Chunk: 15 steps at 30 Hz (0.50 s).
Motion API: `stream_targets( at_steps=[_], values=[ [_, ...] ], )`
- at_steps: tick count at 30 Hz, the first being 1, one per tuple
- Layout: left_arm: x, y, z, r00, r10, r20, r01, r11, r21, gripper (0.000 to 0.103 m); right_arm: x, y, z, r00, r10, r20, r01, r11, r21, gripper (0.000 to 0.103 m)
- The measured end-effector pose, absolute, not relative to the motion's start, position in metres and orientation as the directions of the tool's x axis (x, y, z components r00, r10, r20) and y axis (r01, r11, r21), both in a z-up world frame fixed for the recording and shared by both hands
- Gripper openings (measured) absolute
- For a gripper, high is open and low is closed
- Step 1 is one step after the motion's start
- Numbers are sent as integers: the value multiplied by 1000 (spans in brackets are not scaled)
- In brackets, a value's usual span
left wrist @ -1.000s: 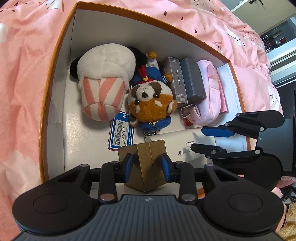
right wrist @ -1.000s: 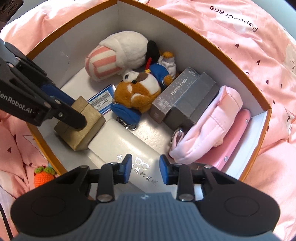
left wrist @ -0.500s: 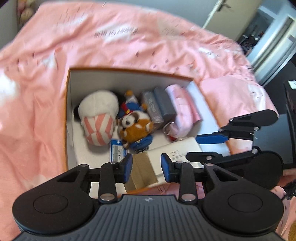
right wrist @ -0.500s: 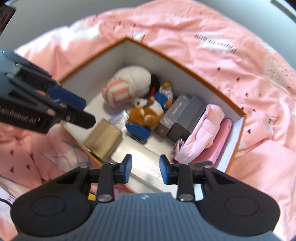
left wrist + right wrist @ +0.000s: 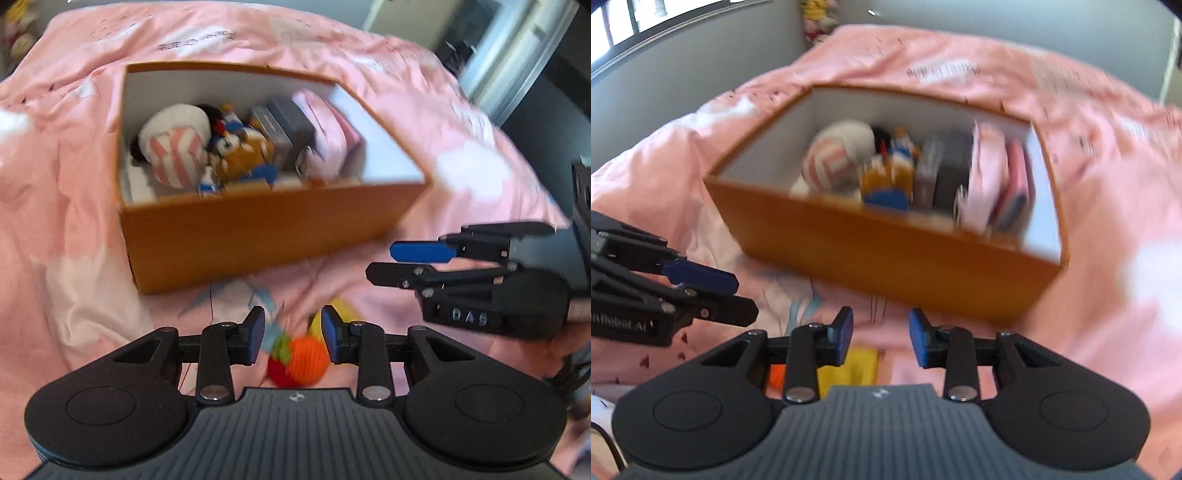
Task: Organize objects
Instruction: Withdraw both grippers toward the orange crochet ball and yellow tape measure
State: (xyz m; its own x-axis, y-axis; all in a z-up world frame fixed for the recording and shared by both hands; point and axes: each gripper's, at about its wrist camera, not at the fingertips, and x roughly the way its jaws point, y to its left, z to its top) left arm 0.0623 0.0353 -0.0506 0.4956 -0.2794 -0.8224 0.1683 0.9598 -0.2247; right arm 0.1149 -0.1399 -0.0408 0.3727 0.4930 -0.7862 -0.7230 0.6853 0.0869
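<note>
The left gripper [image 5: 292, 335] is open and empty, and the crocheted carrot toy [image 5: 303, 363] lies on the bed just under it; the orange box [image 5: 258, 229] stands ahead. The right gripper [image 5: 881, 336] is open too. A hurried closing could catch the bedsheet [image 5: 66, 280]. "DAS" is readable on the right gripper.

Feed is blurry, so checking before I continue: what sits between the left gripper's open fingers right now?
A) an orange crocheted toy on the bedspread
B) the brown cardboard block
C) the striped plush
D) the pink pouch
A: the orange crocheted toy lies on the pink bedspread between the open left gripper fingers, outside the orange box.
</note>
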Motion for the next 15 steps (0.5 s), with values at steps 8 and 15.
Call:
stream_targets(
  at_steps=[8, 15],
  values=[
    [36, 0, -81, 512, -223, -830, 340, 940, -43, 53, 105, -145, -68, 375, 445, -813, -671, 735, 94, 42],
    [34, -24, -103, 534, -159, -831, 396, 915, 80, 56, 107, -148, -77, 369, 450, -813, -668, 737, 104, 46]
  ],
)
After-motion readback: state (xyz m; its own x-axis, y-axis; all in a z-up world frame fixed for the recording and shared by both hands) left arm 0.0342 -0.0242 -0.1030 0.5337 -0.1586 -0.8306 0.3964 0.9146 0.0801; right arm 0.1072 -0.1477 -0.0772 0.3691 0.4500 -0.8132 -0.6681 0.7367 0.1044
